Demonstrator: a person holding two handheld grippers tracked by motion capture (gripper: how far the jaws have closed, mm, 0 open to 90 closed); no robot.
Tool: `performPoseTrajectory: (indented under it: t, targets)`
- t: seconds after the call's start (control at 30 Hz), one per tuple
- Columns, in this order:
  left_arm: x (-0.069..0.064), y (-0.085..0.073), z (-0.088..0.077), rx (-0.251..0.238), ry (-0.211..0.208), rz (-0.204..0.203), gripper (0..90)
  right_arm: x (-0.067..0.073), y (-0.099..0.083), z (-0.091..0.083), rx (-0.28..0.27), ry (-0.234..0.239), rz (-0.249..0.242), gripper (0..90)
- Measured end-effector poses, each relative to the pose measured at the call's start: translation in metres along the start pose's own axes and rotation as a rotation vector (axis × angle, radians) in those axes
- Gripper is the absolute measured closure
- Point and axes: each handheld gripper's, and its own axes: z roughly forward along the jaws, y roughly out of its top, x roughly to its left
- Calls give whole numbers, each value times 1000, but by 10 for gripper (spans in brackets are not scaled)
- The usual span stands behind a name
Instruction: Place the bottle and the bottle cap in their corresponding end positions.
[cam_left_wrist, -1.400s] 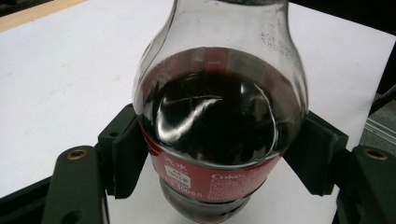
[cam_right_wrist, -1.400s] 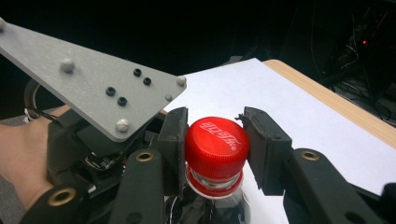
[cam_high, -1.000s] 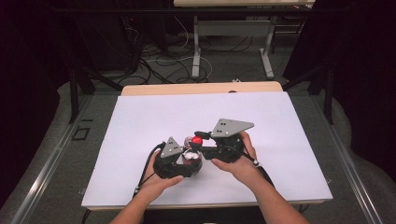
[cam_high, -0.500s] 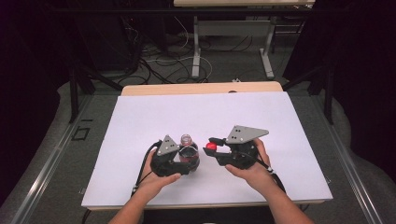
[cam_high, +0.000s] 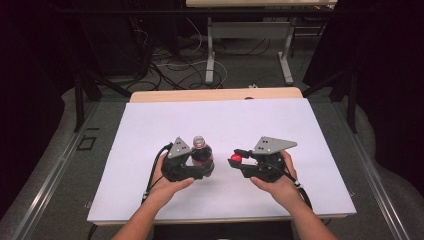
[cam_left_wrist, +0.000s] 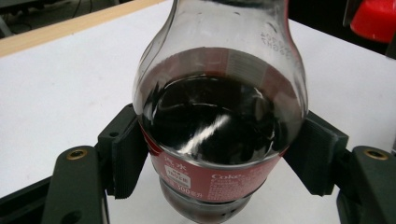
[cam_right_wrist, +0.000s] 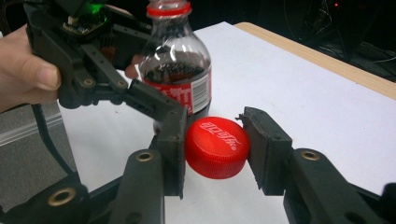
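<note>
A small cola bottle (cam_high: 201, 152) with a red label, part full of dark drink, stands upright on the white table top (cam_high: 150, 130), its mouth uncapped. My left gripper (cam_high: 204, 167) is shut on the bottle's body; in the left gripper view the bottle (cam_left_wrist: 219, 107) sits between both pads. To its right, my right gripper (cam_high: 236, 158) is shut on a red bottle cap (cam_high: 236, 158) and points at the bottle from a short gap. In the right gripper view the cap (cam_right_wrist: 217, 147) is pinched between the jaws, with the bottle (cam_right_wrist: 175, 70) and the left gripper (cam_right_wrist: 154, 105) behind it.
The white sheet covers most of a wooden table (cam_high: 215, 94). Beyond the far edge are a dark floor with cables (cam_high: 170, 65) and the metal legs of another table (cam_high: 250, 35). Grey floor lies along both sides.
My right gripper has moved to the right, away from the bottle, carrying the red cap. The left gripper and the bottle have stayed in place.
</note>
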Motion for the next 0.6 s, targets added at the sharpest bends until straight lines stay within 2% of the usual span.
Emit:
performPoseTrajectory:
  t: [0.03,0.1,0.2,0.37,0.6]
  targets:
    - [1,3,2,-16,-5,-9,297,0,-1,0,-2,-1,3,609]
    - [3,11,6,-15,-10,-9,297,-1,-2,0,2,-2,4,609]
    - [5,23,14,-23,-2,0,297,-3,-5,1,-8,-7,16,609]
    - [11,41,29,-33,11,-14,297,-6,-8,1,0,-19,25,609]
    - [19,57,53,-11,26,-17,297,-8,-11,1,0,-19,39,609]
